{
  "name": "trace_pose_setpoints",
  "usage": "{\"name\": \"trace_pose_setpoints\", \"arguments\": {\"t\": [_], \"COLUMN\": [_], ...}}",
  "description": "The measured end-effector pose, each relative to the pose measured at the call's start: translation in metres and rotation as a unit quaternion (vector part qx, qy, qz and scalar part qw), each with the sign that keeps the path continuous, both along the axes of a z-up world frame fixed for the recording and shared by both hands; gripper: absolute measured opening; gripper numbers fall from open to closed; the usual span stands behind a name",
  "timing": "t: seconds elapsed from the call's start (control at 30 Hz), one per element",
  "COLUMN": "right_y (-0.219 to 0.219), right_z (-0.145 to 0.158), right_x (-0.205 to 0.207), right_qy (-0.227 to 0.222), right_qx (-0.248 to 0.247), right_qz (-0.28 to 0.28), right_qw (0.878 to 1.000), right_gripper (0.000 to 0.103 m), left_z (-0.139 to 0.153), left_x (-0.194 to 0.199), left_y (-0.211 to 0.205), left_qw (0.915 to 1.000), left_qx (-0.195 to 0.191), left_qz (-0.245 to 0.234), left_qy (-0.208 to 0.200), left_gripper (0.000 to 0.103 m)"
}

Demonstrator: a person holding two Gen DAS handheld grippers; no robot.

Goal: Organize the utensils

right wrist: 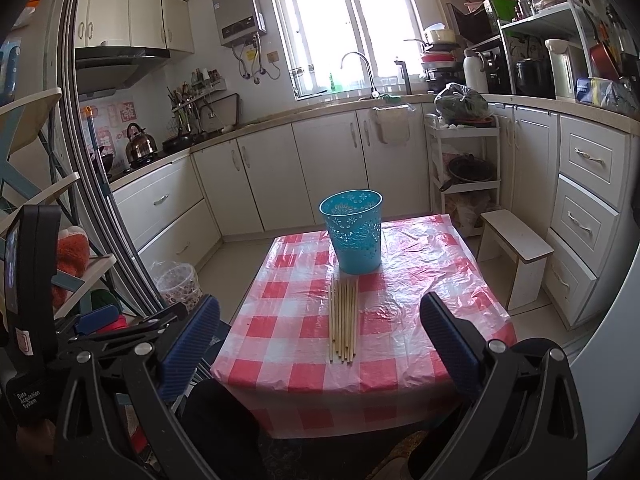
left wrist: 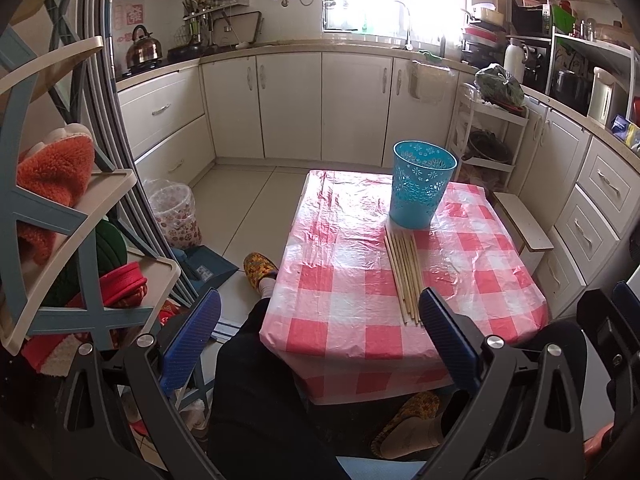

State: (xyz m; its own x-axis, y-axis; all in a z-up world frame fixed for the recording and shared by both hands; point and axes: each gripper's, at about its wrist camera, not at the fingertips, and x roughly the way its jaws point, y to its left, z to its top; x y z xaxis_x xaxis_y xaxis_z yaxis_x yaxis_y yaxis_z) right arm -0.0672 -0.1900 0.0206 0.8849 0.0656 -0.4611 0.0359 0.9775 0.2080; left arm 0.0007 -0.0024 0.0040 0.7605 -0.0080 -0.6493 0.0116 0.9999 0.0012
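Observation:
Several wooden chopsticks (left wrist: 404, 276) lie side by side on a small table with a pink checked cloth (left wrist: 344, 280). A blue perforated plastic holder (left wrist: 421, 184) stands upright just behind them. In the right wrist view the chopsticks (right wrist: 343, 316) lie in front of the holder (right wrist: 354, 230) on the cloth (right wrist: 400, 344). My left gripper (left wrist: 320, 336) is open and empty, held in front of the table's near edge. My right gripper (right wrist: 320, 336) is open and empty, held near the table's front edge.
A shoe rack (left wrist: 60, 240) stands at the left. A small bin (left wrist: 176, 216) and a dustpan (left wrist: 208, 266) sit on the floor. A white stool (right wrist: 516, 252) stands right of the table. Kitchen cabinets (right wrist: 320, 168) line the back. My legs and slippers (left wrist: 260, 270) are below.

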Motion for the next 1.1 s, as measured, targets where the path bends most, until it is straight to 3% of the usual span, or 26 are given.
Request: {"name": "trace_pose_setpoints", "arguments": {"t": [1.1], "right_y": [0.0034], "right_z": [-0.0024], "right_x": [-0.0005], "right_qy": [0.002], "right_qx": [0.000], "right_qz": [0.001], "right_qw": [1.000], "right_gripper": [0.096], "left_z": [-0.0008], "left_x": [0.0001], "left_y": [-0.0003], "left_qw": [1.0000], "left_qx": [0.000], "left_qz": [-0.001], "left_qy": [0.004], "left_gripper": [0.095]}}
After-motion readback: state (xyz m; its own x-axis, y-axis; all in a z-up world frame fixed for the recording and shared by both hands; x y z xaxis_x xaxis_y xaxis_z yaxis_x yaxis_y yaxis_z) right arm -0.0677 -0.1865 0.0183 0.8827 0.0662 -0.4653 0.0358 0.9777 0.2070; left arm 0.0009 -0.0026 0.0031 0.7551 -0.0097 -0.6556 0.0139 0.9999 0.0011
